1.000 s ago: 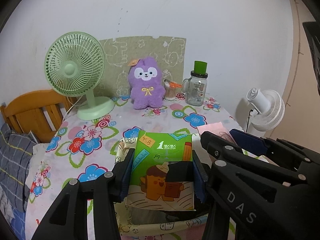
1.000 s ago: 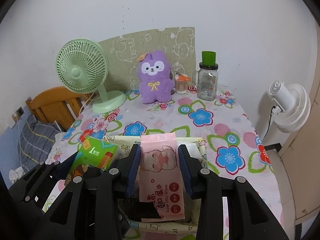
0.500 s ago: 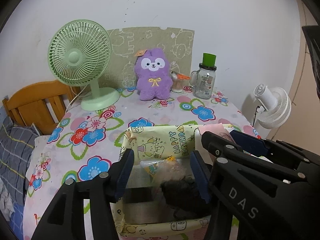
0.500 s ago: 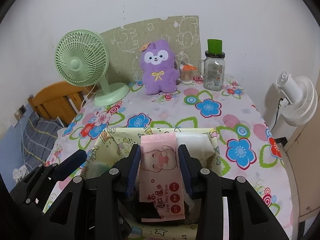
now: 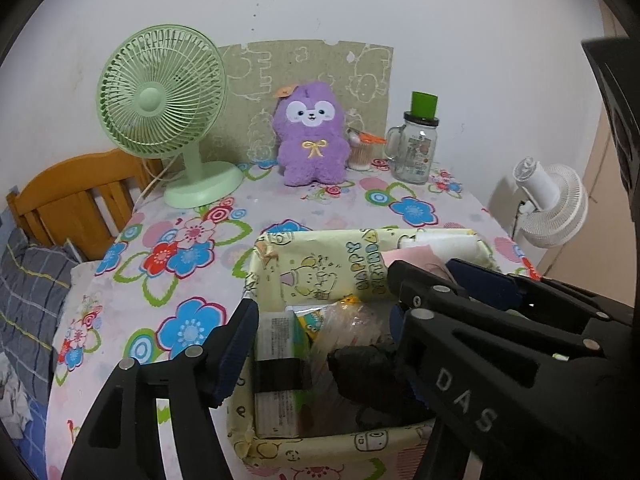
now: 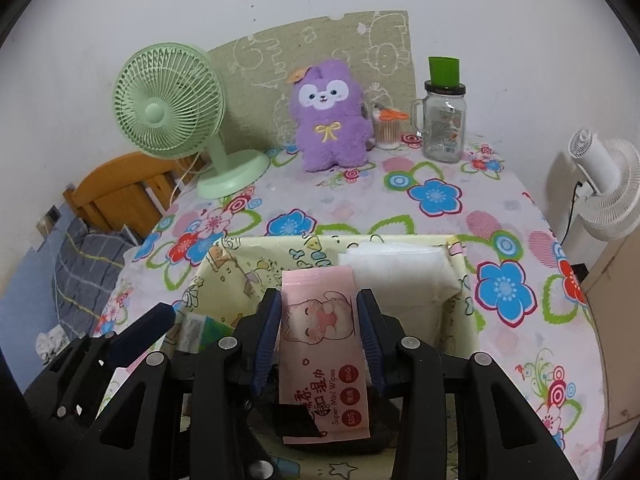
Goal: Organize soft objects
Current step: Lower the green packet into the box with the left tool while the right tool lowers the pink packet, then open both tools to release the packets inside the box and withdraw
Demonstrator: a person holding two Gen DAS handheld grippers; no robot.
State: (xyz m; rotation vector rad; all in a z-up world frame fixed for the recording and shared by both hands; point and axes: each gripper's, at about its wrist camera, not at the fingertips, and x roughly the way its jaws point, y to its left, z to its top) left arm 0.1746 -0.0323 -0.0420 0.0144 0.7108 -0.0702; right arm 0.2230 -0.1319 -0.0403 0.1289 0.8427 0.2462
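A pale yellow cartoon-print fabric basket (image 5: 320, 256) (image 6: 248, 256) stands at the near edge of the table. My left gripper (image 5: 320, 344) is open and empty above its left half. The green tissue pack (image 5: 280, 356) (image 6: 200, 326) lies inside, beside a clear bag (image 5: 352, 320) and a dark object (image 5: 368, 364). My right gripper (image 6: 320, 332) is shut on a pink wet-wipes pack (image 6: 324, 340), held over the basket. A white soft pack (image 6: 396, 268) lies in the basket's far right. A purple plush toy (image 5: 312, 136) (image 6: 330, 120) sits at the back.
A green desk fan (image 5: 168, 112) stands back left. A glass jar with green lid (image 5: 416, 144) and a cotton-swab cup (image 6: 388, 130) stand right of the plush. A white fan (image 6: 600, 188) is off the table's right edge; a wooden headboard (image 5: 72, 192) is left.
My left gripper let go of the green tissue pack, which now lies in the basket, and opened. My right gripper still holds the pink wipes pack and has shifted over the basket.
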